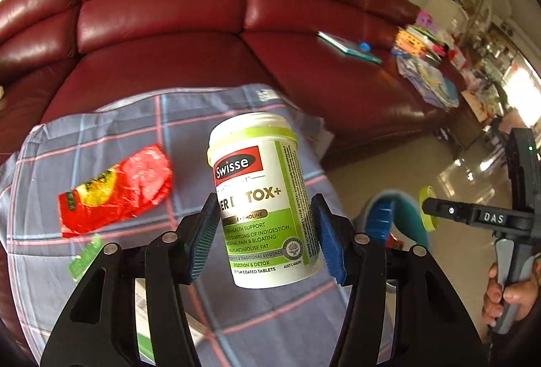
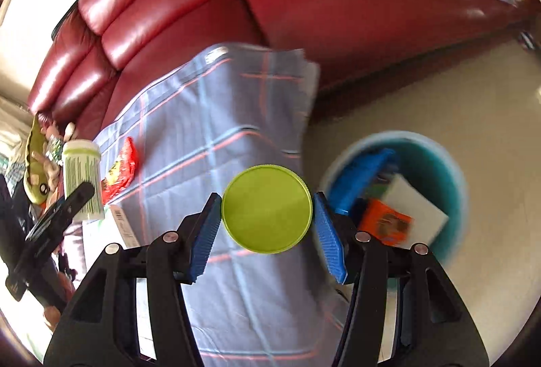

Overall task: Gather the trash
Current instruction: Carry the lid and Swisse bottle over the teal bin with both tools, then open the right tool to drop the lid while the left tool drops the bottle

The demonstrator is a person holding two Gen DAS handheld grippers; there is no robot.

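Between the left gripper's [image 1: 265,238] blue pads [image 1: 204,240] sits a white Swisse bottle [image 1: 262,201], clamped on both sides, tilted and lidless, held above a plaid cloth [image 1: 236,326]. Nearest in the right wrist view, the right gripper [image 2: 267,223] pinches the green lid [image 2: 266,209] edge to edge, face toward the camera, just left of the teal bin [image 2: 456,184] on the floor — boxes and a blue packet already lie inside it. Farther off, a red wrapper [image 1: 115,189] and a green scrap [image 1: 84,257] lie on the cloth, which drapes the front of a red sofa [image 1: 162,5] — books [image 1: 350,47] lie on its far seat.
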